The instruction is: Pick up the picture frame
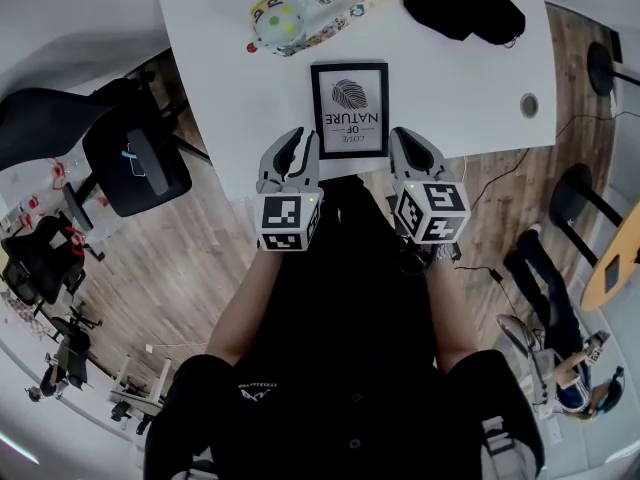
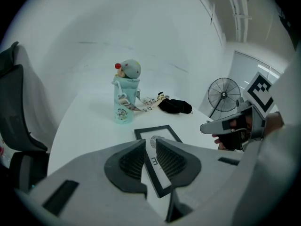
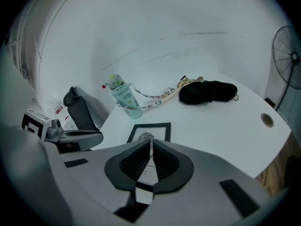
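Black short-sleeved shirt (image 1: 345,353) (white chest logo (image 1: 255,392)), grey left tool (image 1: 298,134), grey right tool (image 1: 404,134)

Office — swivel chairs (image 1: 135,158) w/ white desk (image 1: 220,38)

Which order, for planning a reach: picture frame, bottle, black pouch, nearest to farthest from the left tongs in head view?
1. picture frame, just right of the left tongs.
2. bottle, far edge, left side.
3. black pouch, far right corner.

Tongs (image 2: 150,141) slightly parted, picture frame (image 2: 162,133) flat beyond, bottle (image 2: 125,102) upright
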A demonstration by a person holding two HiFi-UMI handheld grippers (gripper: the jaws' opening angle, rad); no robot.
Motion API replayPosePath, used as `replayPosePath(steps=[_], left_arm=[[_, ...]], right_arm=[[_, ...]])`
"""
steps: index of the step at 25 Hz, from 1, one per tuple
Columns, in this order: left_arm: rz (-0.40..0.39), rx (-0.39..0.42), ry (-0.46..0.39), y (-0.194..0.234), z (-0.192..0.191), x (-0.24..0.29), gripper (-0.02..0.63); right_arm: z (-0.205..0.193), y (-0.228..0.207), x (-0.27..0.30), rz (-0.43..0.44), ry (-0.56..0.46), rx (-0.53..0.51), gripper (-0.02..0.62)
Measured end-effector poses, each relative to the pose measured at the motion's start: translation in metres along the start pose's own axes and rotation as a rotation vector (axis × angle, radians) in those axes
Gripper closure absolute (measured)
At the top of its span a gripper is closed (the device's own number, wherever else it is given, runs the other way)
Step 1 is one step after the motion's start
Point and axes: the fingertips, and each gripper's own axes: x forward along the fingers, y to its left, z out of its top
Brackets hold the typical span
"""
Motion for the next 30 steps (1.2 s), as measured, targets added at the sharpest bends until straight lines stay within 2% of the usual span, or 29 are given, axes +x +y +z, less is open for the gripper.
replayPosePath(steps=[7, 15, 19, 30], left_arm=[[0.002, -0.14, 0.107, 0.008, -0.037, 0.027, 0.526], [0.0, -0.205, 0.216, 0.008, -0.068, 0.055, 0.51], [0.026, -0.217, 0.254, 0.013, -0.076, 0.062, 0.508], [0.022, -0.228, 0.286, 0.014, -0.076, 0.071, 0.505]], right_arm=[[-0.028, -0.012, 0.026, -0.025, 0.108, 0.021, 0.506], [-0.053, -0.03, 0.052, -0.068, 0.206, 0.087, 0.491], [-0.059, -0.031, 0.06, -0.058, 0.238, 0.083, 0.491], [-0.074, -0.032, 0.071, -0.06, 0.318, 0.06, 0.496]])
